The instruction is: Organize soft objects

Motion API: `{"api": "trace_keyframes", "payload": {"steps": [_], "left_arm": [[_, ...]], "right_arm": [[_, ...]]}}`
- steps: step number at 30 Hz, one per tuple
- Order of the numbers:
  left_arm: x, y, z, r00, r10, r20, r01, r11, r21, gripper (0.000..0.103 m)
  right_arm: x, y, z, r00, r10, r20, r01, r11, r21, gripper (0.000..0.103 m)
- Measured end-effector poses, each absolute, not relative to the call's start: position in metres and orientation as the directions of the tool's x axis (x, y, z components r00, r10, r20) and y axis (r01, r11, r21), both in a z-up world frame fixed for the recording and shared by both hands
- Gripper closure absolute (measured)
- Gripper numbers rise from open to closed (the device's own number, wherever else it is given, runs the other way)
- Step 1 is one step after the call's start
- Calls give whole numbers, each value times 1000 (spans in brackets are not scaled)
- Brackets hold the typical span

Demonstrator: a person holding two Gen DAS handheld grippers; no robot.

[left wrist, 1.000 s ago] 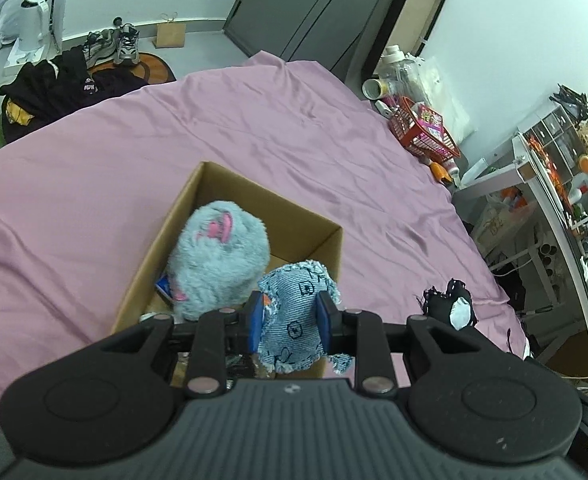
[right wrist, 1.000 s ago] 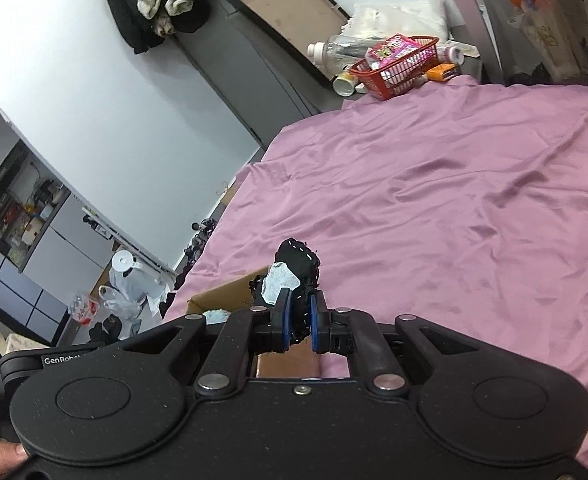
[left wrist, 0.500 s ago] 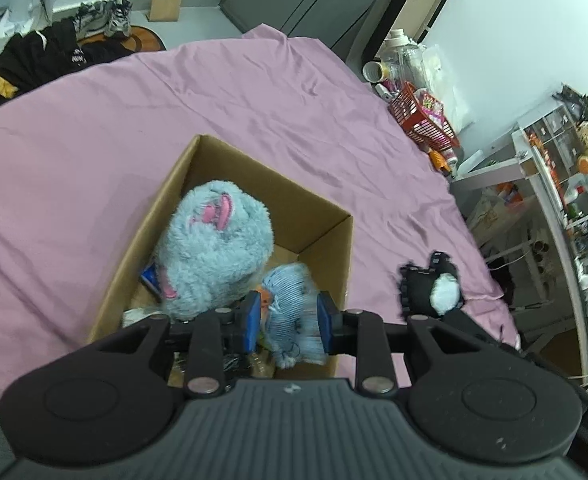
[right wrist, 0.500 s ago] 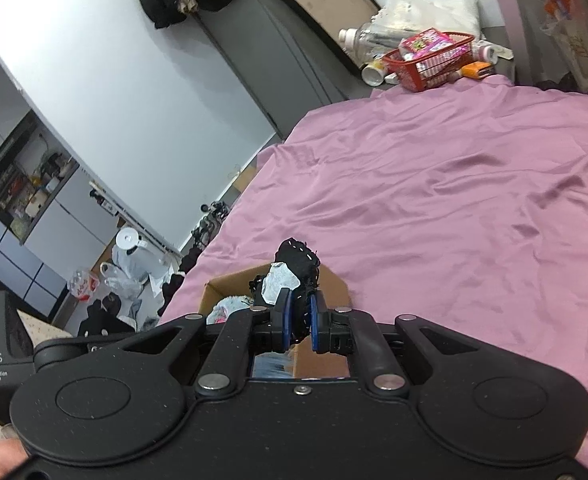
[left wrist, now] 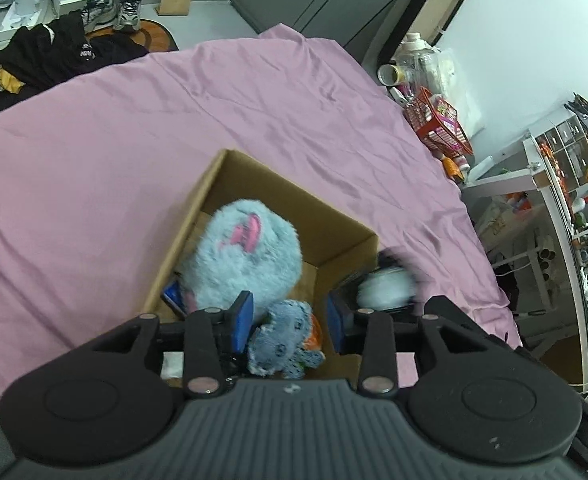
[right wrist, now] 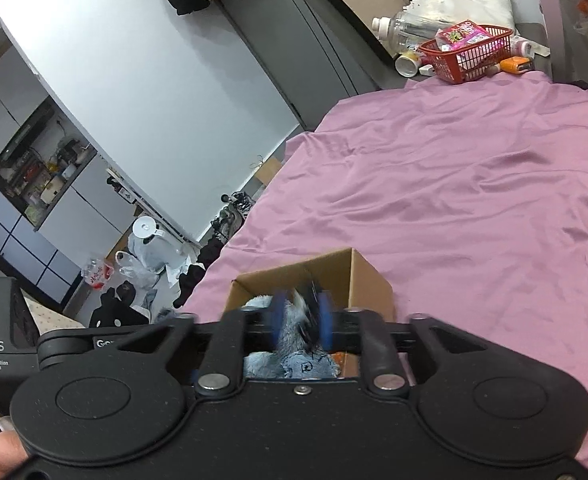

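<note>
Cardboard box (left wrist: 336, 236) crowded by fluffy blue plush (left wrist: 242, 256); open pink bedsheet (left wrist: 134, 120) all around.

Both grippers, left gripper (left wrist: 289, 317) and right gripper (right wrist: 300, 316), are matte black with blue pads and silver screws.

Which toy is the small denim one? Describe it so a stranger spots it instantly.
On the pink bedsheet stands an open brown cardboard box. Inside, beside the big fluffy pale-blue plush ball, lies the small blue denim stuffed toy: woven, printed fabric, not fur.
</note>
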State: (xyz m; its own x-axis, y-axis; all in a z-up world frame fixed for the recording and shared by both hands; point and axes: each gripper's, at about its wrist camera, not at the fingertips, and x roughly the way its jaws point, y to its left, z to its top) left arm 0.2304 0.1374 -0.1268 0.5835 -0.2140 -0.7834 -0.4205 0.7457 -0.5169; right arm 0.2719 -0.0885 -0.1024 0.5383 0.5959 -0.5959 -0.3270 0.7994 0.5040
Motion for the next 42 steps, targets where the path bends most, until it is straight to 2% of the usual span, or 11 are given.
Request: {"api": "trace_keyframes", "payload": {"steps": [2, 3, 10, 13, 17, 20, 25, 27, 32, 35, 42], "left_arm": [[230, 140, -125, 581, -201, -789, -425, 751, -505, 62], [229, 141, -124, 579, -195, -792, -427, 755, -498, 59], [223, 136, -117, 570, -192, -799, -404, 782, -475, 48], [219, 130, -110, 573, -192, -797, -387, 794, -469, 37], [211, 123, -98, 580, -189, -792, -353, 818, -454, 28], [206, 118, -87, 588, -178, -789, -334, 835, -438, 22], [196, 109, -74, 592, -172, -788, -298, 861, -412, 20], [191, 106, -70, 590, -171, -789, -287, 869, -403, 20], [174, 97, -56, 589, -158, -792, -264, 889, -375, 19], [161, 91, -45, 598, -126, -792, -261, 903, -341, 14], [132, 76, -20, 627, -110, -771, -210, 929, -304, 9]], "right_arm": [[270, -89, -102, 551, 583, -597, -319, 808, 494, 60], [270, -91, -102, 552, 578, -601, -314, 812, 492, 60], [262, -97, -103, 538, 553, -636, -304, 831, 466, 60], [255, -100, -99, 543, 532, -650, -298, 845, 444, 60], [243, -106, -91, 557, 507, -657, -291, 861, 418, 48], [233, -111, -84, 573, 491, -656, -294, 870, 395, 44], [216, -120, -70, 603, 454, -656, -279, 891, 359, 30], [209, -124, -61, 619, 429, -658, -262, 903, 341, 19], [191, -134, -37, 662, 355, -661, -212, 934, 289, 0], [177, -142, -25, 681, 311, -662, -181, 949, 259, 0], [149, -154, -6, 694, 303, -653, -164, 950, 266, 0]]}}
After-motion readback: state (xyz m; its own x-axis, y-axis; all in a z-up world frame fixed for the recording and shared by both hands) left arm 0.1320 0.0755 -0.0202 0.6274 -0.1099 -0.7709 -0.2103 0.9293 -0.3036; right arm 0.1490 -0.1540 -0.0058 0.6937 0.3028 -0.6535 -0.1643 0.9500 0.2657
